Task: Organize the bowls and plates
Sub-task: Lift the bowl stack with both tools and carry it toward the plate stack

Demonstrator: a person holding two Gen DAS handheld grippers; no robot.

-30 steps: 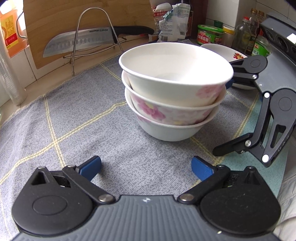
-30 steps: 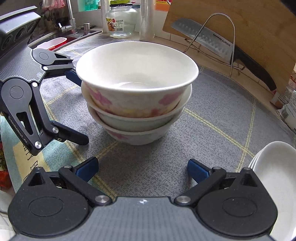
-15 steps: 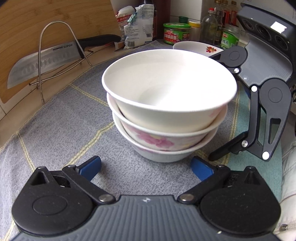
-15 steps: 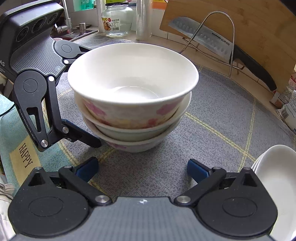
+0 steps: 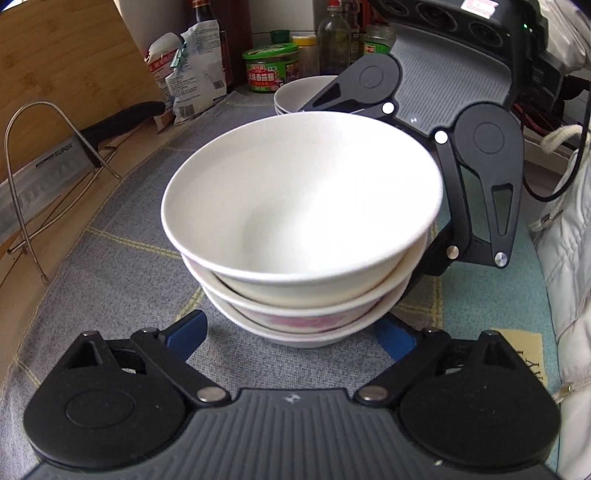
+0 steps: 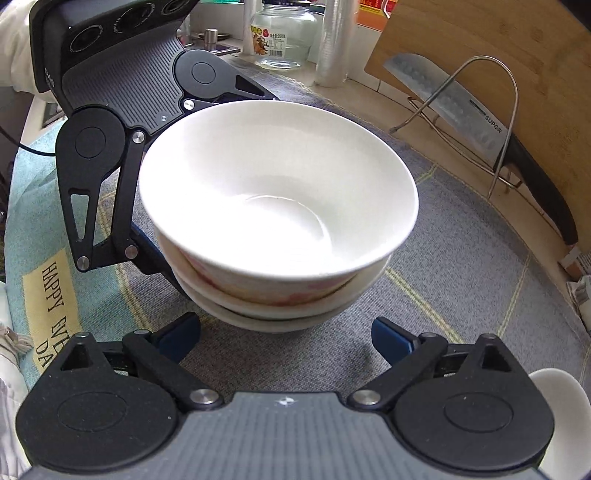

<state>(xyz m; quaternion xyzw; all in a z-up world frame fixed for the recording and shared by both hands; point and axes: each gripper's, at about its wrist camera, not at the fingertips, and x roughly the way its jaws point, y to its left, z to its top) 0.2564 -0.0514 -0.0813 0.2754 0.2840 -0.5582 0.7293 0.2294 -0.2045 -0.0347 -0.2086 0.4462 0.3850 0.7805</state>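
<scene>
Both the left gripper [image 5: 293, 334] and right gripper [image 6: 286, 334] have been brought closer around the bowl stack [image 5: 303, 221] on the grey cloth [image 5: 122, 266], jaws closing, contact apparently not yet made, so a two-sided lift seems imminent.

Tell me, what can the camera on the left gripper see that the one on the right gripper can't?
Only the left wrist view shows a green-lidded jar, bottles and a snack bag. Only the right wrist view shows a glass jar and a cloth printed HAPPY. Both show the stack of bowls, the knife on its wire stand, the grey mat, and both grippers closing around the stack's base: left gripper, right gripper.
</scene>
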